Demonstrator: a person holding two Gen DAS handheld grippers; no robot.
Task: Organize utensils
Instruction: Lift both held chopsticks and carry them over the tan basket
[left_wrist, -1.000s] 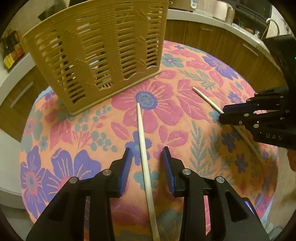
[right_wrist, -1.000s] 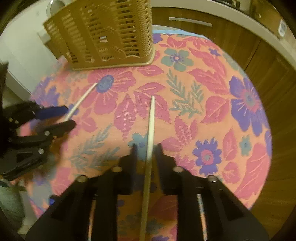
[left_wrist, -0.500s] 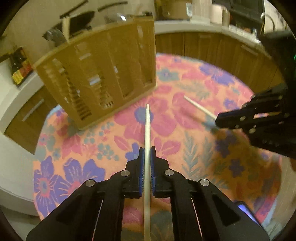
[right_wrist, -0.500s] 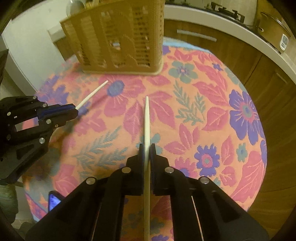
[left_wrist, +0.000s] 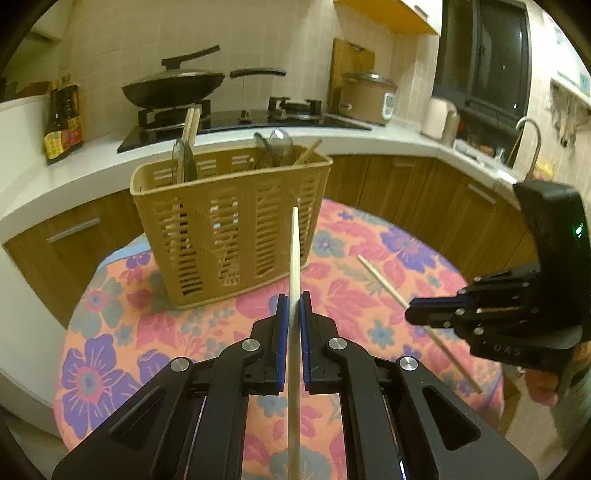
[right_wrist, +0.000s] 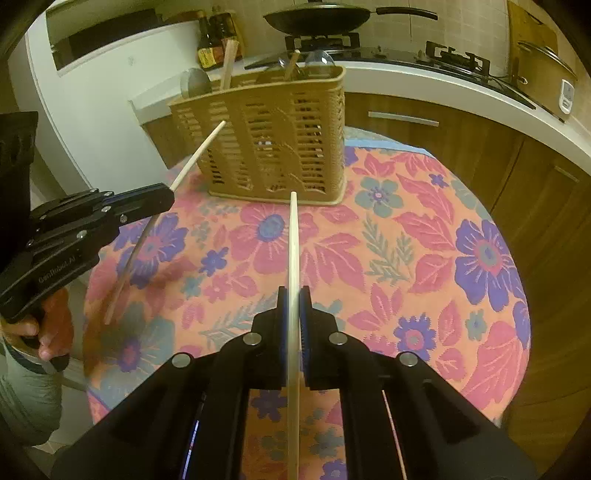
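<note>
Both claws, left (left_wrist: 292, 308) and right (right_wrist: 293, 302), now clamped on chopsticks, lifted off tablecloth (right_wrist: 406, 236).

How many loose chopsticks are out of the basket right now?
2. One chopstick is clamped in the left gripper, the other chopstick in the right gripper, both off the tablecloth. More stand inside the basket, partly hidden.

1. We see a tall tan plastic basket with slots (left_wrist: 229, 221) standing at the far side of the round flowery tablecloth (right_wrist: 424, 258), blocking that side.
2. Spoons and sticks (left_wrist: 273, 146) poke out of its top.
3. The cloth near us lies bare, with room to pass.
</note>
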